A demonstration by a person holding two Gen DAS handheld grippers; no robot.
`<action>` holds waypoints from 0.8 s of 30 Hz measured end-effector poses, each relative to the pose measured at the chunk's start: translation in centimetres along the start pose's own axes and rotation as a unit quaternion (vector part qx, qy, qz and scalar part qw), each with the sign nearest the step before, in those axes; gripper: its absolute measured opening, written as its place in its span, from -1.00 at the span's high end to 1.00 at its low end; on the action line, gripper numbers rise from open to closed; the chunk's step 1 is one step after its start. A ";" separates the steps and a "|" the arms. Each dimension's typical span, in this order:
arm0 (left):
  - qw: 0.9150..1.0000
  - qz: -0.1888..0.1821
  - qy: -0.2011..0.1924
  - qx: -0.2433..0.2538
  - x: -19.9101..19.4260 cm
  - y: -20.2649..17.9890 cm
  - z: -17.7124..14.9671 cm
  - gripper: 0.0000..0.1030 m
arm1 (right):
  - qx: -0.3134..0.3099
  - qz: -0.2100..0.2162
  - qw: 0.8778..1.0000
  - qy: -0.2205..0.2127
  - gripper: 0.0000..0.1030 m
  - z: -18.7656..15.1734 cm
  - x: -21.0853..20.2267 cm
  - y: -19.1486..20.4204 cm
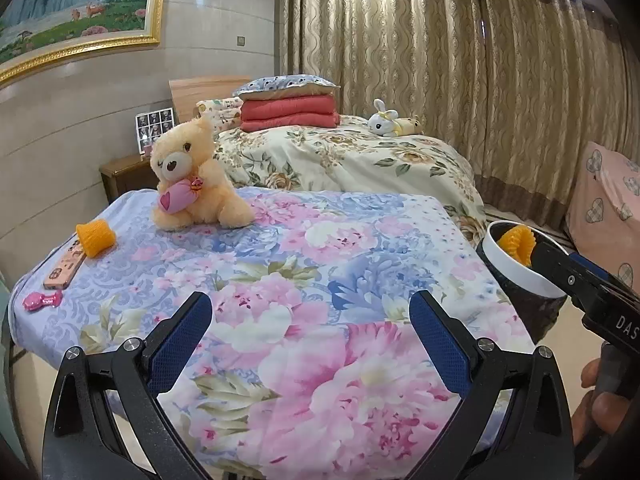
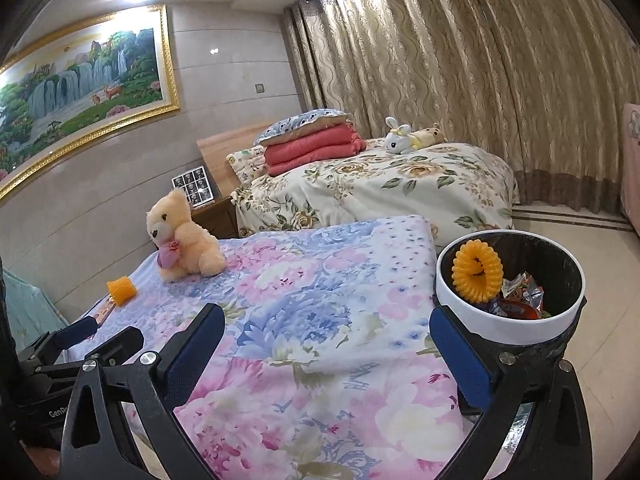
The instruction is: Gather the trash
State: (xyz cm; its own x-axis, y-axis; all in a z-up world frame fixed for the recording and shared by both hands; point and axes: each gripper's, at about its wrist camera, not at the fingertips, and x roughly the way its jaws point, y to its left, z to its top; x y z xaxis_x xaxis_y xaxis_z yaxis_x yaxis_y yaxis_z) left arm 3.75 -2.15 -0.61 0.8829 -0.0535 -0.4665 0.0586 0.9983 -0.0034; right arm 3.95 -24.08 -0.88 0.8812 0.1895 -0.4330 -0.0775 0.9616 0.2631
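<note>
Over a floral-covered table (image 1: 320, 248), my left gripper (image 1: 312, 320) stands open with nothing between its blue pads. At the table's far left lie an orange foam fruit net (image 1: 96, 237) and a pink candy wrapper (image 1: 42, 301). A black trash bin with a white rim (image 2: 500, 332) stands off the table's right edge. Inside it are a second orange foam net (image 2: 477, 272) and crumpled wrappers (image 2: 520, 296). My right gripper (image 2: 324, 328) is open and holds nothing, its right finger just in front of the bin.
A cream teddy bear (image 1: 192, 176) sits at the table's far left, with a pink flat device (image 1: 66, 266) near the orange net. A bed (image 1: 340, 152) with folded blankets and plush toys stands behind. Curtains hang on the right, and a hand (image 1: 600, 400) shows at the lower right.
</note>
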 end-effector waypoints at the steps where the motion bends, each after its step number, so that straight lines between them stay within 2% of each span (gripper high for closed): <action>1: 1.000 0.000 -0.002 0.000 -0.1 0.0 0.0 -0.97 | -0.001 -0.002 1.000 0.000 -1.00 0.0 -0.1 0.0; 24: 1.000 0.009 -0.005 0.006 -0.7 -0.3 0.2 -0.97 | -0.004 -0.003 1.000 -0.008 -1.00 0.4 -0.7 0.2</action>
State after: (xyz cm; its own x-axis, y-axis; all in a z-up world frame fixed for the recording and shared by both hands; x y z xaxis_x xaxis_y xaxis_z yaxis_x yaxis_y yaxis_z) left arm 3.20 -2.42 -0.10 0.8889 -0.0350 -0.4567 0.0471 0.9988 0.0153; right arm 3.56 -24.14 -0.18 0.8894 0.1802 -0.4202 -0.0753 0.9643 0.2539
